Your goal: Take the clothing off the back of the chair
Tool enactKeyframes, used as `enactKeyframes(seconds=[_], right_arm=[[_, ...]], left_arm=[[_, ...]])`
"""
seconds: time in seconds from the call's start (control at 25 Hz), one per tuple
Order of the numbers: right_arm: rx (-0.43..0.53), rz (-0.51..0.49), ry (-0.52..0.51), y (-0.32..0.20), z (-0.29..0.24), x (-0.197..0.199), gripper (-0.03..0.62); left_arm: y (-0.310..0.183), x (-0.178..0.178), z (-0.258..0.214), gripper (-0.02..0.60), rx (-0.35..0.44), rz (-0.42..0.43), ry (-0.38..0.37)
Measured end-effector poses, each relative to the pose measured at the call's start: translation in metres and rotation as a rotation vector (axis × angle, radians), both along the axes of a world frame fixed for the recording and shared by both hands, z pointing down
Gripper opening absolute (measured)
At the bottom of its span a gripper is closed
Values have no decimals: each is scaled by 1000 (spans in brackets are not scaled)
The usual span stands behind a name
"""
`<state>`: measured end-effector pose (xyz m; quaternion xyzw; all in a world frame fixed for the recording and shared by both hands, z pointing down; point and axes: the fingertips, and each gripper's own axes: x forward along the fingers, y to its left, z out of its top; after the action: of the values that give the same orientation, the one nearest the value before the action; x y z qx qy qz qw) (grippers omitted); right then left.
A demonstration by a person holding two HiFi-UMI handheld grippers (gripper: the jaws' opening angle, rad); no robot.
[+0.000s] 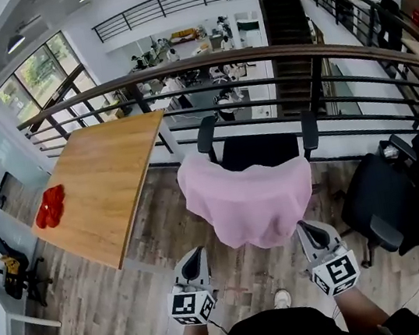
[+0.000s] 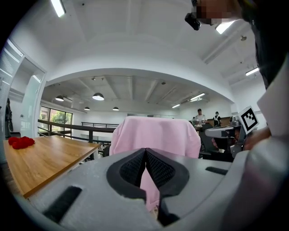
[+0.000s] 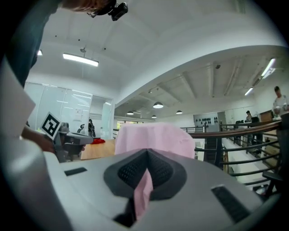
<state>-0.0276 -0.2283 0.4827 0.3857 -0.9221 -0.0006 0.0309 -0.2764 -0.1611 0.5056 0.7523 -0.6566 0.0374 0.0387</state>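
Jaws of left gripper [image 1: 195, 253] and right gripper [image 1: 308, 227] meet the hem of the pink garment [image 1: 249, 196] in the head view; it drapes the chair [image 1: 258, 149] back. Left gripper view: jaws pinch pink cloth. Right gripper view: likewise. Gripped, not yet lifted off.

Bare wood-plank floor [image 1: 137, 308] lies open between the person and the black office chair [image 1: 262, 149], so the near side is free. The pink cloth garment [image 1: 249, 196] hangs over that chair's back and blocks the way straight ahead. On the left, the light wooden tabletop [image 1: 109, 179] edges near the chair, with a narrow strip of floor between. On the right, another black swivel chair [image 1: 389, 205] stands close by. Beyond, the dark metal railing with wooden handrail [image 1: 255, 55] closes the far side.
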Motion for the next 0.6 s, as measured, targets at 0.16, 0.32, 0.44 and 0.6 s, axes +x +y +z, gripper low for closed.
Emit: enactKeyframes(seconds=[0.16,0.32,0.44,0.6], right_arm=[[31,39,-28,-17,-9,12,5],[38,101,-44,-34,-15,23,10],[18,130,-63,-47,-12,22,120],[-20,177,-96,-64,-10,19,141]], left_arm=[[-13,-13,-2,17,8,-53,15],[-27,-30,-12,37,29,-77,15],[-44,-48,-18,88,42,-81,22],[-71,-70,-27,165,55,-72,40]])
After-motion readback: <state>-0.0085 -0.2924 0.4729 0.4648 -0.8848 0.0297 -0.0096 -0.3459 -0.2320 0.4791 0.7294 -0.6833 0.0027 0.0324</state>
